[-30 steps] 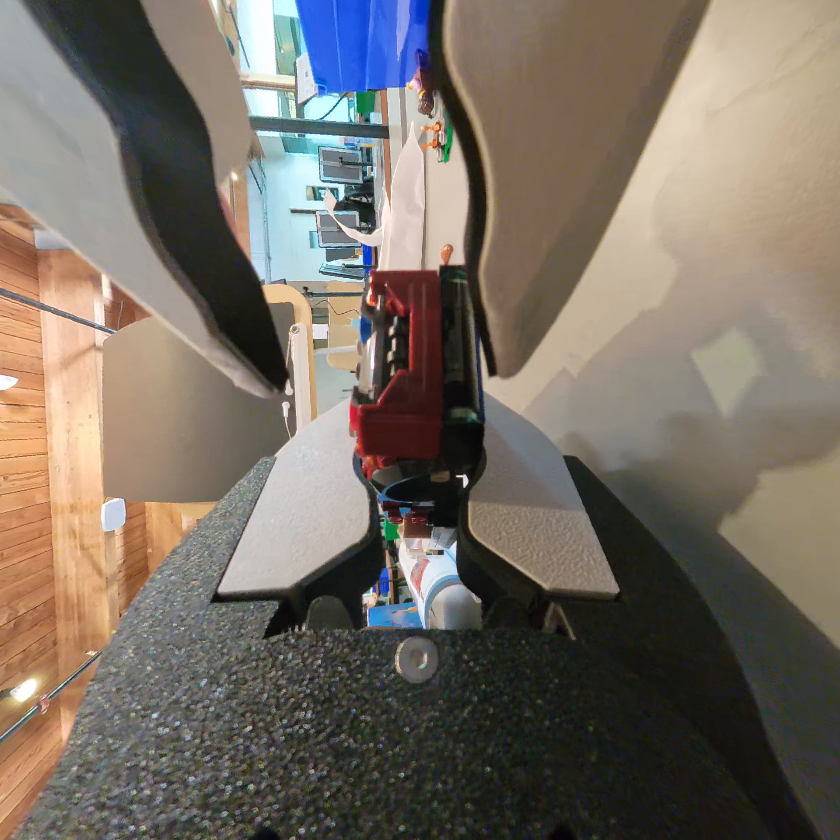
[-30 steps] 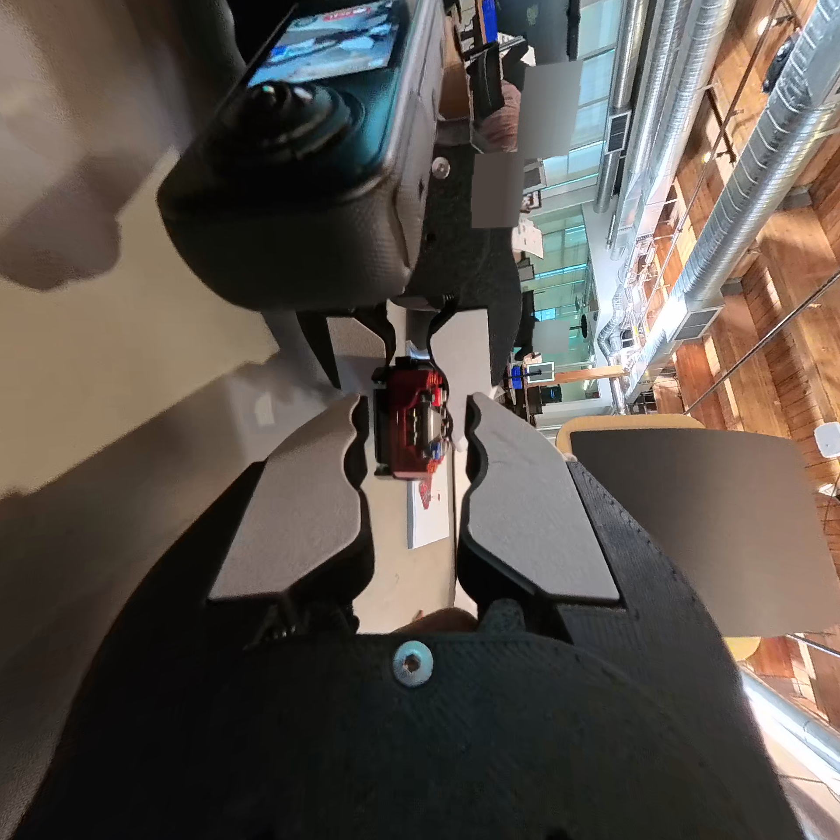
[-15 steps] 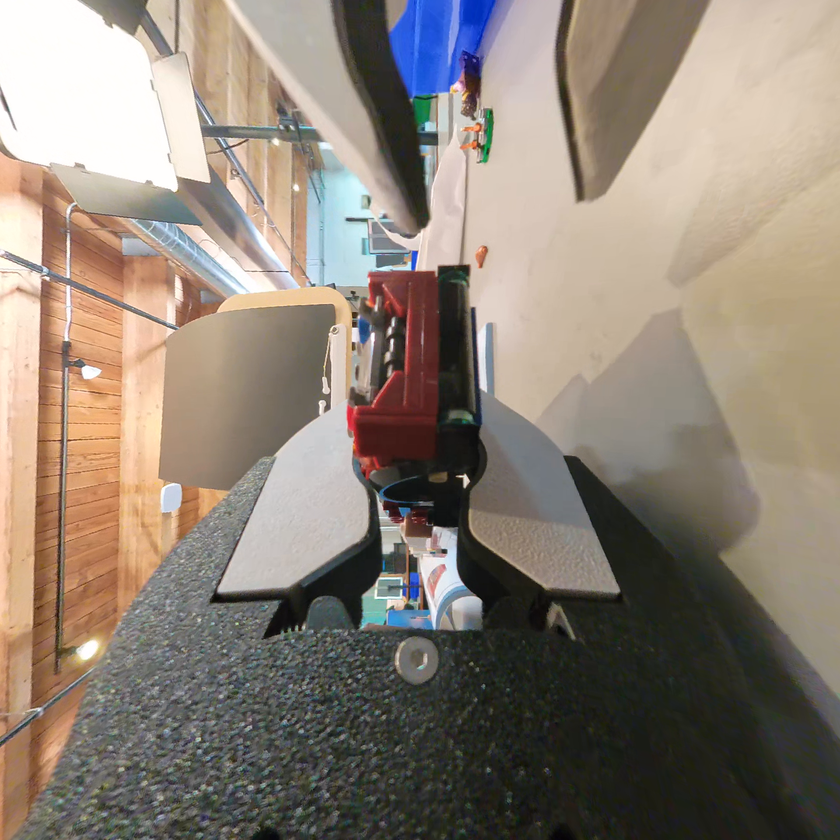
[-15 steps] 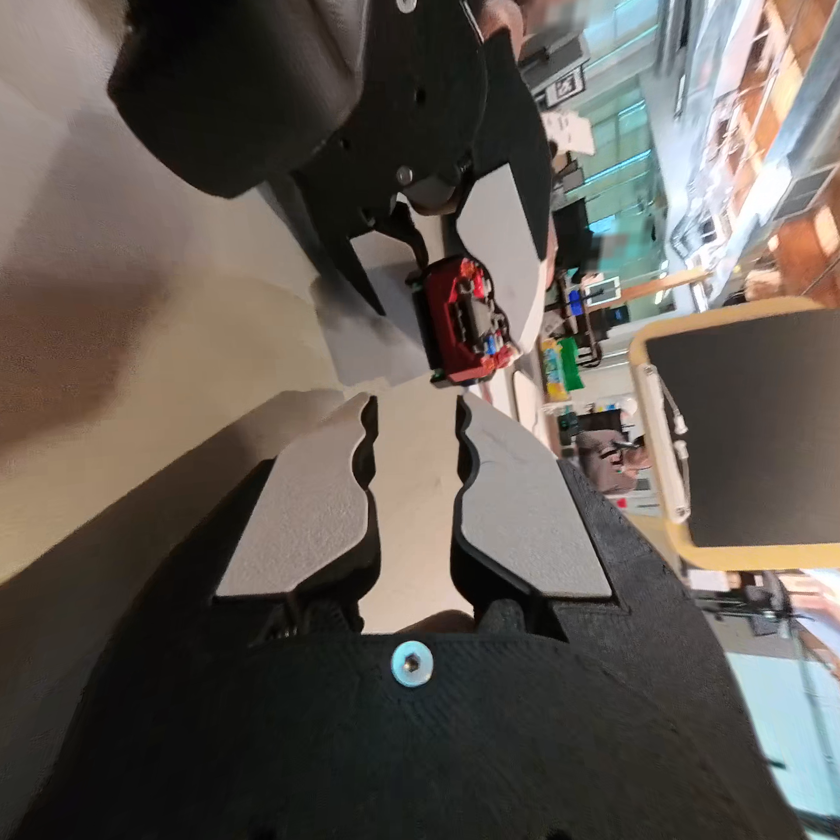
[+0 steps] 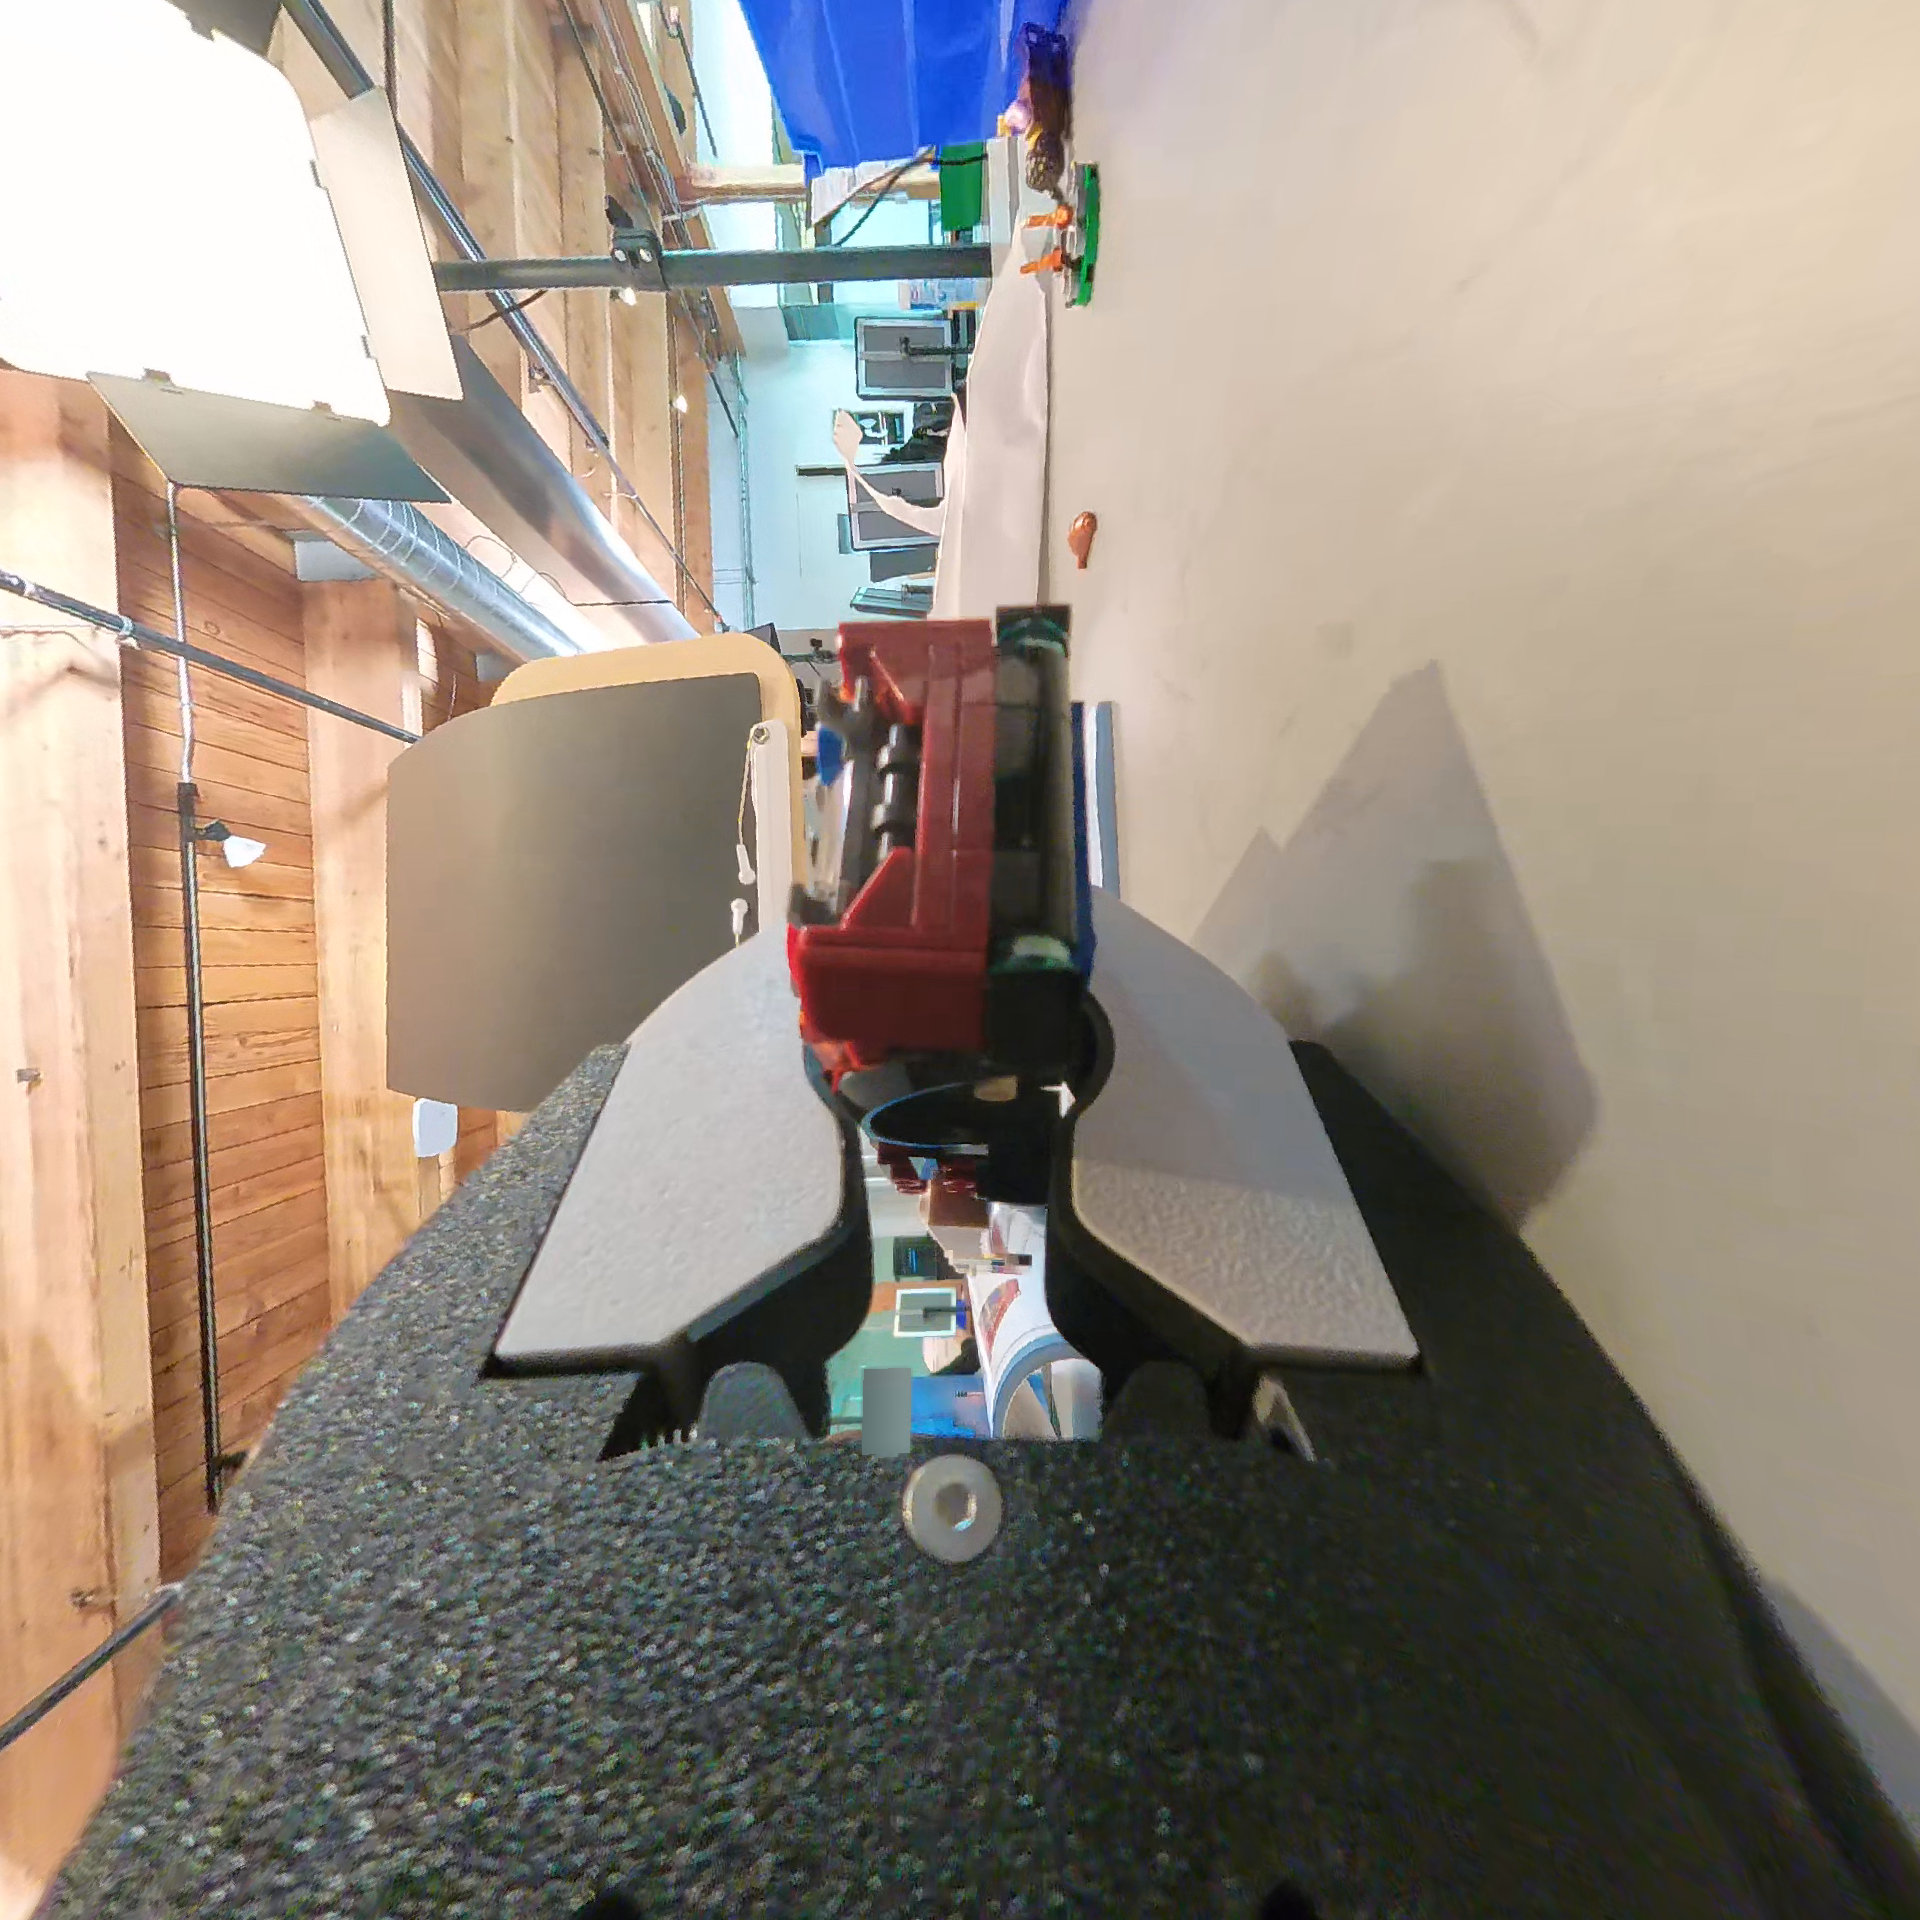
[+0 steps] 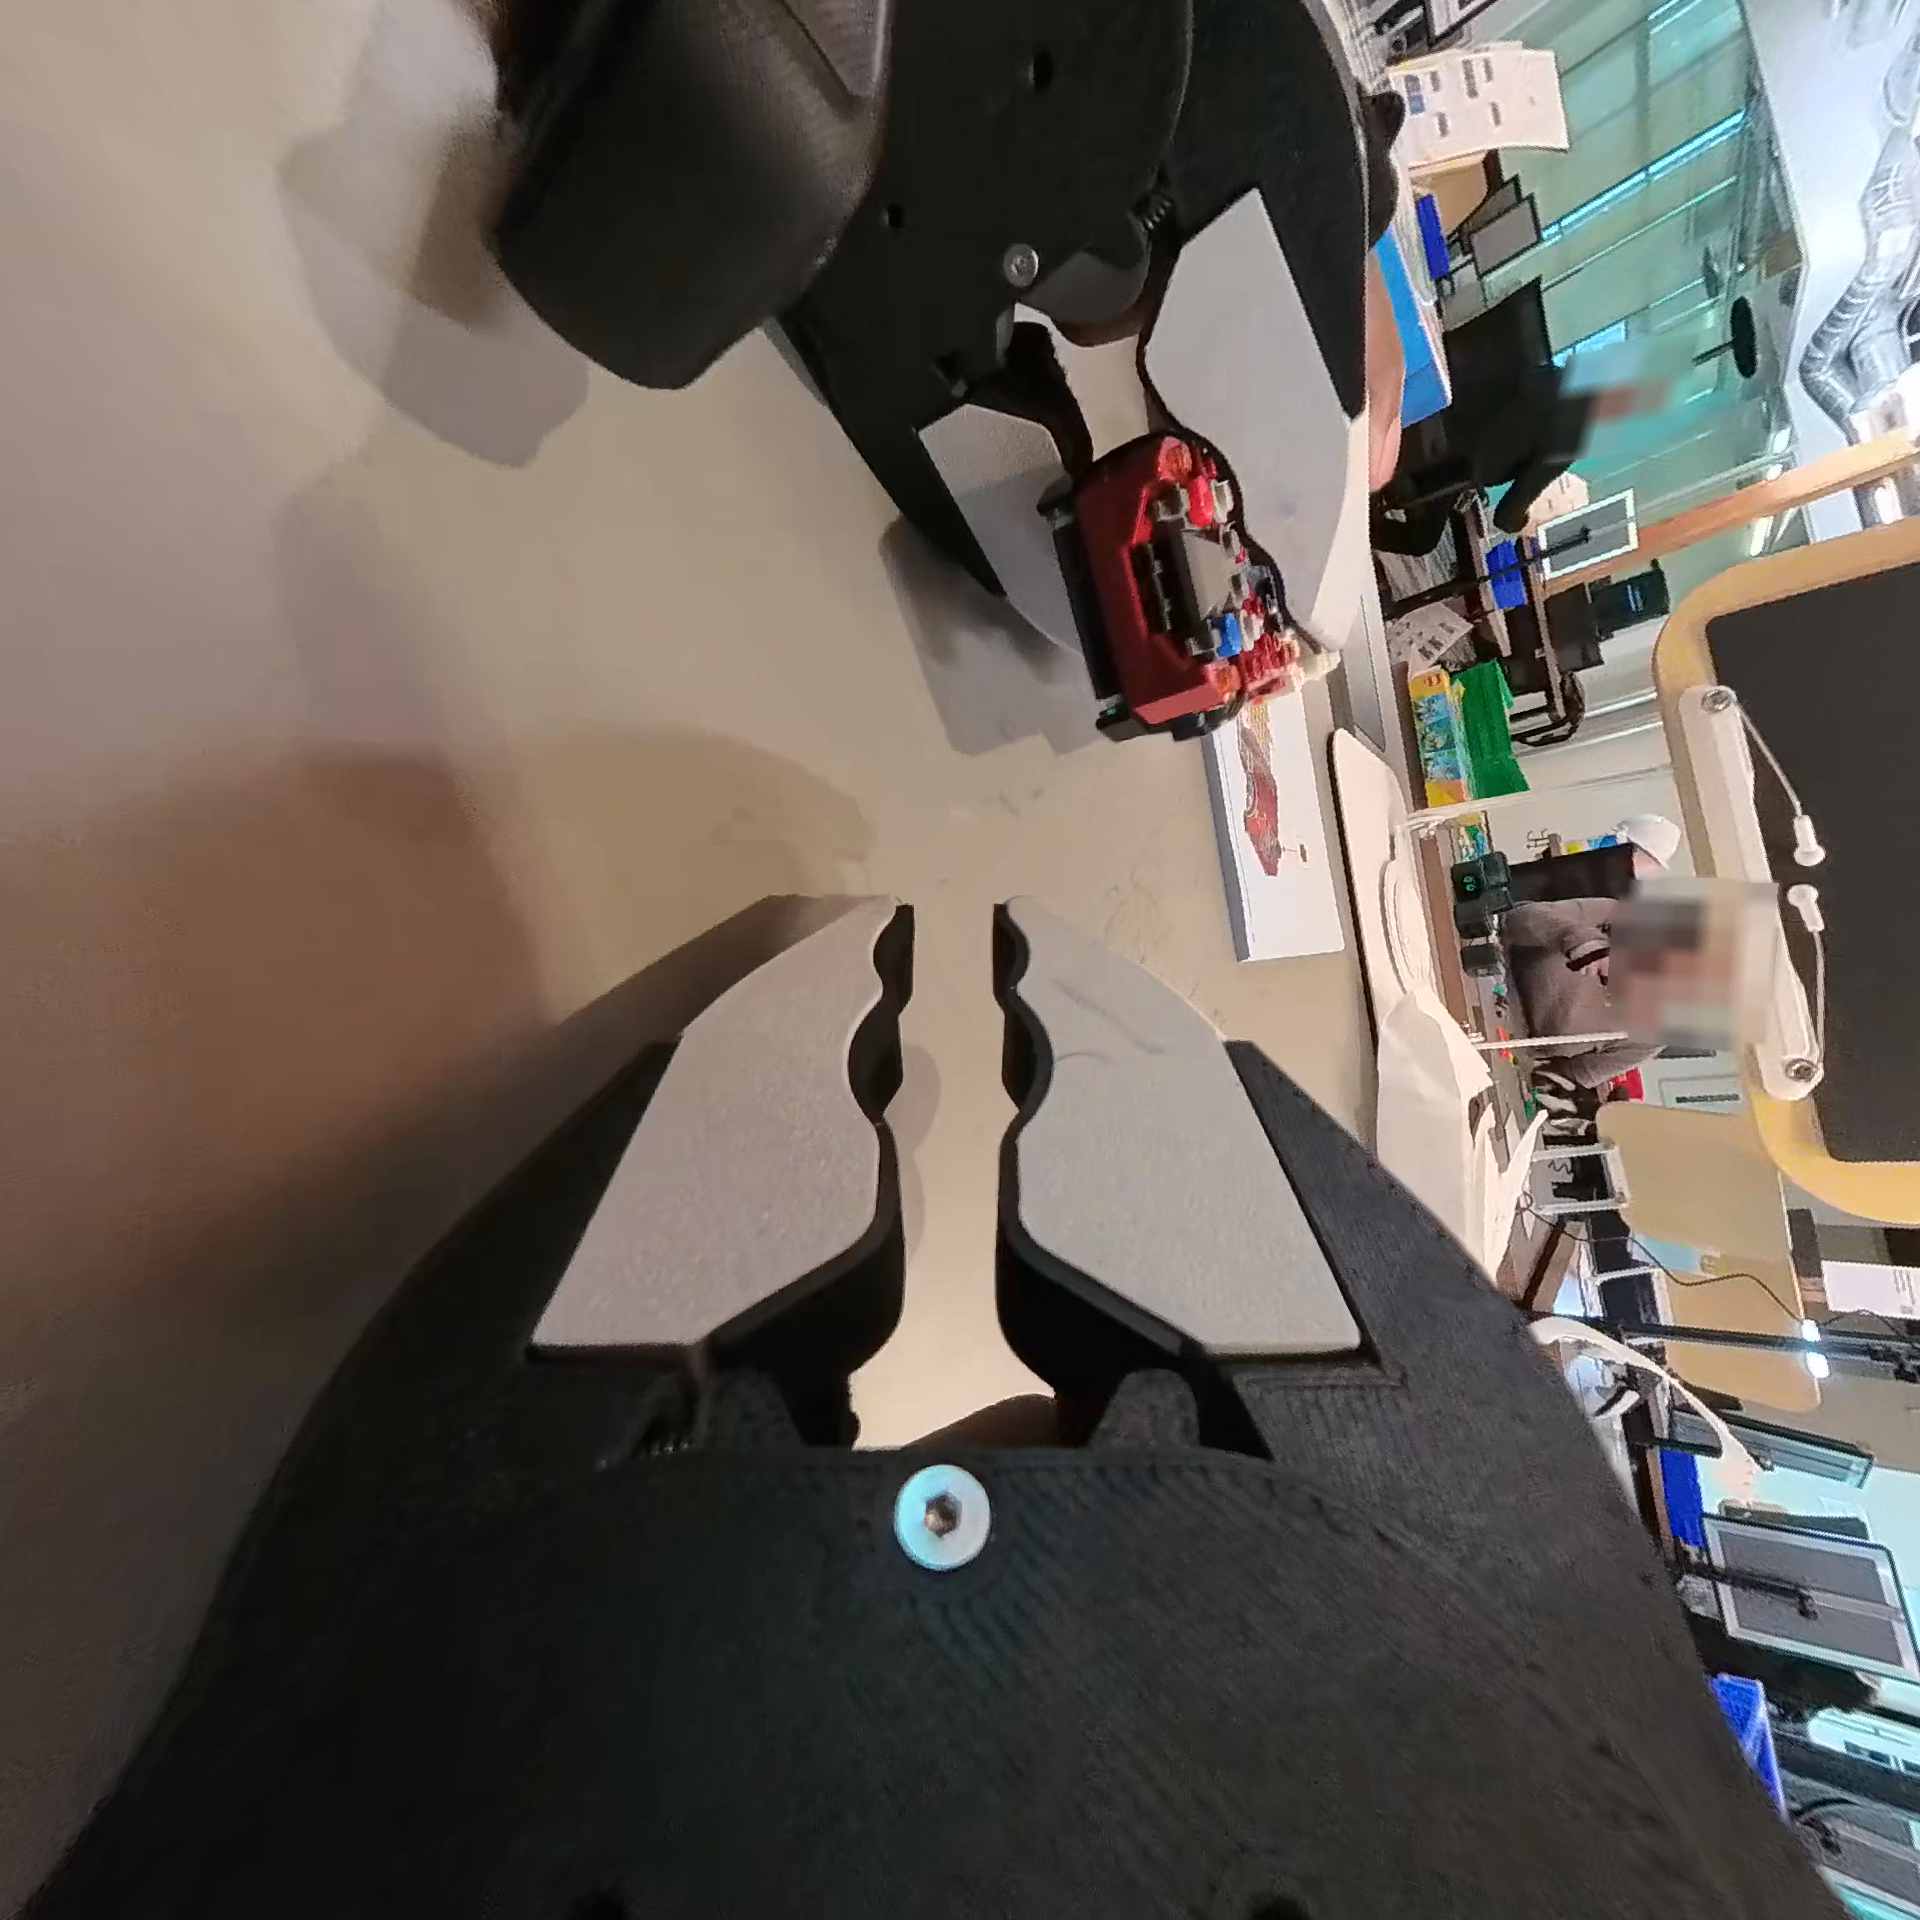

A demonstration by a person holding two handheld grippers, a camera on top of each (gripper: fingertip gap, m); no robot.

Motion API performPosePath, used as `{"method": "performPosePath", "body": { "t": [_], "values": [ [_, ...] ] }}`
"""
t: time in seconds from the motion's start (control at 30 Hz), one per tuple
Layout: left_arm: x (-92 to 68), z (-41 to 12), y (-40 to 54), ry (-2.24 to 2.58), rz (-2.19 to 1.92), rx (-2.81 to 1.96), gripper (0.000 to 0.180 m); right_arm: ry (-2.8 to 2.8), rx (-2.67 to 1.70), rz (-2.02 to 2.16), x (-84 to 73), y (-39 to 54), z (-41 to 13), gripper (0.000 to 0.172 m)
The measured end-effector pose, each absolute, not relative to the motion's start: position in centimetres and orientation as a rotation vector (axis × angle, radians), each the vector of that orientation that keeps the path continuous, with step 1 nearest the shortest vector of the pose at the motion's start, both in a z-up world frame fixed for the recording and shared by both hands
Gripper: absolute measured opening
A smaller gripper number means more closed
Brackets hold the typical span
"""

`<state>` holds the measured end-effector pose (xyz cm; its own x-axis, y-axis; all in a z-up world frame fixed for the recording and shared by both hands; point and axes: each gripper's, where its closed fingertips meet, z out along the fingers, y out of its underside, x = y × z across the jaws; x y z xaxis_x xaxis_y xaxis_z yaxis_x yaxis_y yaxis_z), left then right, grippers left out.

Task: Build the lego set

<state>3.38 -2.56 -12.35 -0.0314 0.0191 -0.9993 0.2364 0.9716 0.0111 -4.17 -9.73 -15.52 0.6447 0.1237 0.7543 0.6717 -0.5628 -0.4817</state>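
Clamping a red and black brick-built toy car (image 5: 935, 883), the left gripper (image 5: 951, 997) is holding it up off the pale desk (image 5: 1455, 416), one pad pressing on the red body and the other on the dark underside. In the right wrist view the same car (image 6: 1164, 603) is showing in that gripper's fingers, hanging just above the desk surface. Only the near end of the car is sitting between the pads, so I judge that a knock or a quick swing could be twisting it loose, or popping small bricks off it.

Further right, the right gripper (image 6: 945, 914) is hovering over bare desk with its jaws narrow and nothing between them. A white booklet (image 6: 1278, 831) is lying flat beyond it, and a small orange piece (image 5: 1084, 535) is resting far off on the desk.

Compared with a second ago, the right gripper is now well apart from the car, where it was bracketing it with wider jaws, and its fingers are drawing closer together. The left gripper is keeping its hold unchanged.
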Motion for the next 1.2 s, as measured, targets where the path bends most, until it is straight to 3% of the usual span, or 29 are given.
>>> {"method": "performPosePath", "body": {
  "t": [0.5,0.77,1.03,1.2],
  "values": [
    [3.6,-12.3,-2.8,1.612,-0.212,0.191,0.037,-0.587,-2.063,-0.845,-3.9,-10.1,-15.5,0.008],
    [3.3,-12.4,-3.0,1.624,-0.217,0.204,0.037,-0.595,-2.027,-0.946,-2.7,-11.0,-13.4,0.022],
    [2.2,-12.4,-3.3,1.631,-0.24,0.221,0.037,-0.123,-2.135,-0.854,3.3,-21.1,-6.5,0.02],
    [2.1,-12.2,-3.7,1.639,-0.268,0.233,0.037,0.109,-2.352,-0.58,8.9,-26.1,-6.5,0.019]
  ]
}}
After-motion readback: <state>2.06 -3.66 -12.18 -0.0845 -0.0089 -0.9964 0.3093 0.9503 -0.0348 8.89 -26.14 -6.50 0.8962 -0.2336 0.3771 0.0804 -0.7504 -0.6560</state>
